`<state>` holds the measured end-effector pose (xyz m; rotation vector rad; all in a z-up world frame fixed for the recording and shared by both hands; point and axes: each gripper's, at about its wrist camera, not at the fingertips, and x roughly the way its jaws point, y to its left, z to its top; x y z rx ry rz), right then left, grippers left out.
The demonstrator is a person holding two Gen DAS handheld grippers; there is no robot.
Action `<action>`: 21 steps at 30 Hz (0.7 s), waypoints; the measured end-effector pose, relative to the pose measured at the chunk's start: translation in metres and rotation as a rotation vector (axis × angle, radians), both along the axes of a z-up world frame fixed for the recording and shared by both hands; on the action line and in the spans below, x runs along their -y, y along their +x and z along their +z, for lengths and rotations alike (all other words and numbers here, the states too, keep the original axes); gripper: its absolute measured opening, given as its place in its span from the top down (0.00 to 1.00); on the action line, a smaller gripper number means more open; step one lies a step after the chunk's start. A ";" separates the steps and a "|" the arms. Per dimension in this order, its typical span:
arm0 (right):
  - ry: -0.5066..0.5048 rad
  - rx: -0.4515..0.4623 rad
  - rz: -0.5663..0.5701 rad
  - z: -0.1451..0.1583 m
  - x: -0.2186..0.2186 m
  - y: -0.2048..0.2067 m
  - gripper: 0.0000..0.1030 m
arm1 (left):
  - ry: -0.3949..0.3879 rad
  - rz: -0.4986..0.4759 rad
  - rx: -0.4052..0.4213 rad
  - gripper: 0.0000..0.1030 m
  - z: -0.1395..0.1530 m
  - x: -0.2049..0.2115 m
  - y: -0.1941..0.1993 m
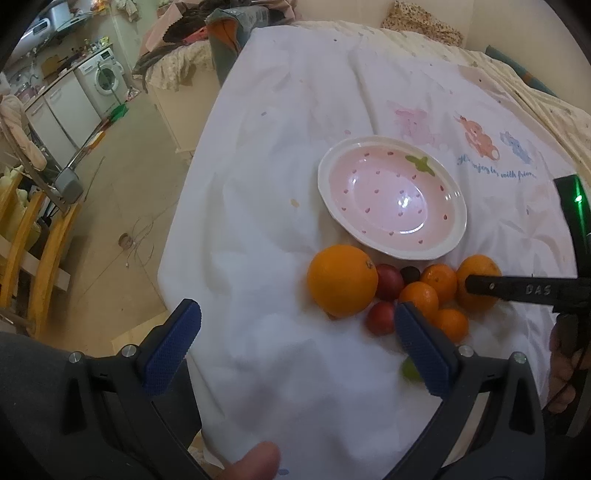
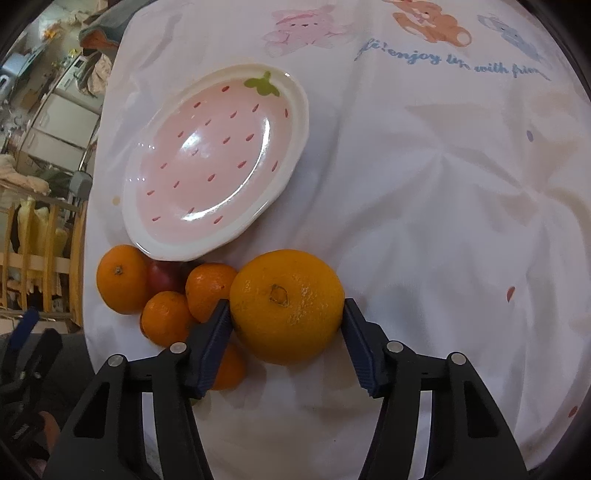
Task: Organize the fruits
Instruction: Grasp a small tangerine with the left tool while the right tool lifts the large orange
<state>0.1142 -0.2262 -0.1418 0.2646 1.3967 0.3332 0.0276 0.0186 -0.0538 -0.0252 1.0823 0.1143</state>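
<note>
A pink strawberry-pattern plate (image 1: 332,168) (image 2: 295,122) lies empty on the white cloth. In front of it sits a cluster of fruit: a large orange (image 1: 341,280) (image 2: 288,306), several small mandarins (image 1: 439,282) (image 2: 122,278), red plums (image 1: 388,282) (image 2: 164,277) and a green grape (image 1: 410,369). My right gripper (image 2: 286,343) has both blue pads against the sides of the large orange (image 1: 478,282), which rests on the cloth. My left gripper (image 1: 295,350) is open and empty, above the cloth just in front of the fruit.
The white printed cloth (image 2: 443,184) covers a table whose left edge (image 1: 184,206) drops to the floor. Wooden chairs (image 1: 33,236) and a washing machine (image 1: 105,77) stand to the left. Piled clothes (image 1: 207,33) lie at the far end.
</note>
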 end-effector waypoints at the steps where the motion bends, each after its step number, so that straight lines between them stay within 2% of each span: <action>1: 0.010 0.007 -0.007 0.003 0.003 0.000 0.41 | -0.005 -0.007 -0.011 0.00 -0.001 0.001 0.000; 7: 0.090 0.069 -0.085 0.029 0.029 -0.008 0.41 | -0.068 -0.030 -0.110 0.00 -0.005 0.003 0.008; 9: 0.104 0.098 -0.097 0.038 0.038 -0.012 0.41 | -0.081 -0.031 -0.162 0.03 -0.009 0.005 0.017; 11: 0.112 0.122 -0.108 0.046 0.050 -0.017 0.41 | -0.086 -0.042 -0.228 0.13 -0.014 0.009 0.029; 12: 0.116 0.127 -0.114 0.048 0.050 -0.020 0.41 | -0.089 -0.043 -0.252 0.14 -0.016 0.011 0.036; 14: 0.126 0.129 -0.129 0.050 0.056 -0.024 0.41 | -0.083 -0.040 -0.292 0.23 -0.021 0.014 0.046; 16: 0.130 0.126 -0.147 0.050 0.063 -0.026 0.41 | -0.075 -0.044 -0.337 0.26 -0.028 0.020 0.059; 21: 0.148 0.133 -0.175 0.052 0.070 -0.026 0.41 | -0.004 -0.088 -0.398 0.27 -0.043 0.038 0.081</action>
